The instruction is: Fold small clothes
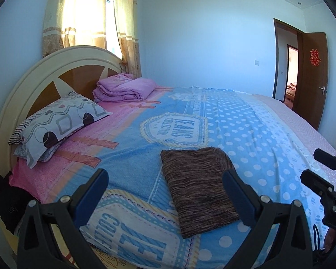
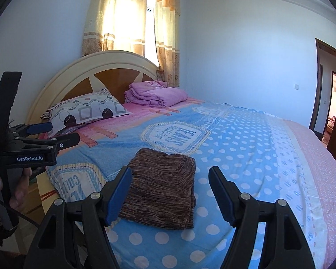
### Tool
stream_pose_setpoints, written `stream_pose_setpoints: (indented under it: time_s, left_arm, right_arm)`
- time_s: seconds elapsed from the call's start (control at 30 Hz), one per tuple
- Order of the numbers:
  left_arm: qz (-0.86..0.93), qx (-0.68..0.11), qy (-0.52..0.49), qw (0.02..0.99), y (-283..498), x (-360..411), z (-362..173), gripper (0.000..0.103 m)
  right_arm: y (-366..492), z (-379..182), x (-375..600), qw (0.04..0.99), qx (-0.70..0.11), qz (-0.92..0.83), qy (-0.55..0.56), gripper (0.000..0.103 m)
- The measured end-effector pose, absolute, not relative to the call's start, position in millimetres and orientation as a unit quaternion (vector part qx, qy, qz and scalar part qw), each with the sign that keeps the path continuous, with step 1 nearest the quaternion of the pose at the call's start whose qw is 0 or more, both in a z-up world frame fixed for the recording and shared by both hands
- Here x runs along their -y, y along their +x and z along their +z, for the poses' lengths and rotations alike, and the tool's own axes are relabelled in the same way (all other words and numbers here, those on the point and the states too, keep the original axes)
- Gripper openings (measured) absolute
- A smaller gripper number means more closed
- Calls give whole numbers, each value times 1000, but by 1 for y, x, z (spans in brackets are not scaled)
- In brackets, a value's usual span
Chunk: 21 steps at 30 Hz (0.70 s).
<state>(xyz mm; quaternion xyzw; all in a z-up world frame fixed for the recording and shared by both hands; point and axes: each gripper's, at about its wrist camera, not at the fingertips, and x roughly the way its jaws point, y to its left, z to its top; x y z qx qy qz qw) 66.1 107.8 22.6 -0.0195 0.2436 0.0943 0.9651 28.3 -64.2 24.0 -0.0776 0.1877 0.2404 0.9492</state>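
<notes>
A folded brown striped garment [image 1: 199, 188] [image 2: 161, 186] lies flat on the blue dotted bedspread [image 1: 246, 123] [image 2: 246, 152], near the bed's front edge. My left gripper [image 1: 165, 173] hovers above and in front of it, open wide, with nothing between its blue pads. My right gripper [image 2: 170, 170] is also open and empty, held off the cloth, its fingers framing the garment's near side. In the left wrist view the right gripper [image 1: 317, 167] shows at the right edge. The left gripper [image 2: 62, 132] shows at the left edge of the right wrist view, held by a hand [image 2: 22, 188].
A patterned pillow [image 1: 58, 125] [image 2: 87, 112] and a folded pink quilt [image 1: 125, 89] [image 2: 155, 96] lie by the round headboard [image 1: 18, 94]. Sunlit curtains [image 2: 132, 22] hang behind. An open brown door [image 1: 311, 78] stands far right. Dark cloth [image 1: 9, 199] hangs at the bed's left corner.
</notes>
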Motion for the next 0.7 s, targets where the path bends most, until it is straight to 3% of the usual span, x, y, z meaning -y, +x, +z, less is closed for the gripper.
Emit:
stream_pose_setpoints:
  time_s: [0.7]
  left_arm:
    - [86, -255, -7, 963, 71, -102, 16, 103]
  right_arm:
    - [31, 19, 63, 948, -194, 243, -65, 72]
